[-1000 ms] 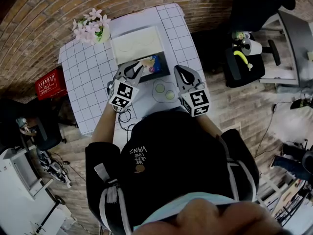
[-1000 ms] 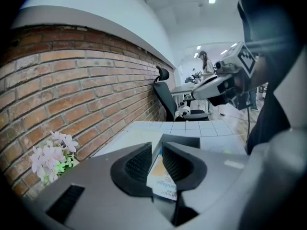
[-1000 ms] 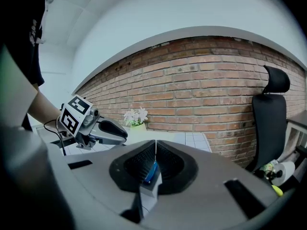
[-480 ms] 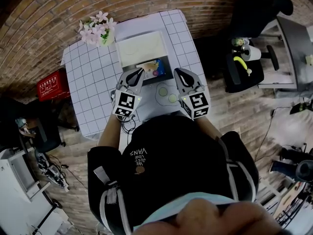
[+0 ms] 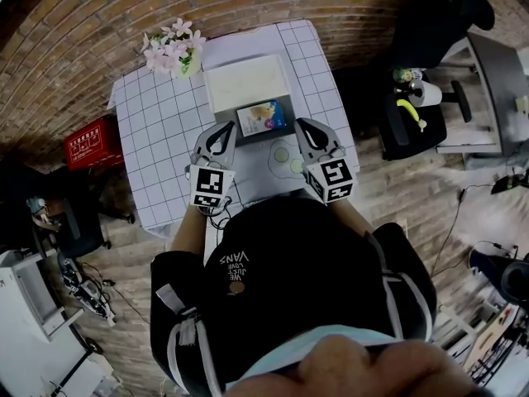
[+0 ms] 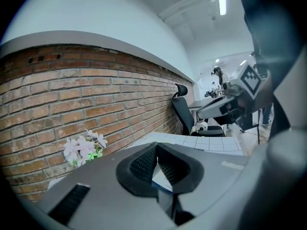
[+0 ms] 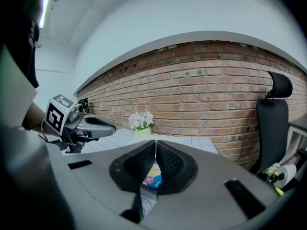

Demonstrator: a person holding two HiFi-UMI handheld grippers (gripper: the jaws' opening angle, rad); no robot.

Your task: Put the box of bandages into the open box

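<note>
Since a second ago the left gripper point(image 5: 221, 132) has drawn back off the open box point(image 5: 248, 83) and its fingers point(image 6: 144, 164) have come together, with nothing between them. The box of bandages point(image 5: 263, 118), which it then held over the open box, now lies flat in that box's dark lower half, print side up, free of both grippers. In the head view the left gripper hangs near the bandage box at its 7 o'clock, and the right gripper point(image 5: 307, 131) at its 5 o'clock. The right gripper's fingers point(image 7: 168, 164) are also pressed together and empty; the bandage box shows beyond them. A pot of pink flowers point(image 5: 173, 52) stands on the checked desk point(image 5: 157, 131) at the open box's 10 o'clock.
</note>
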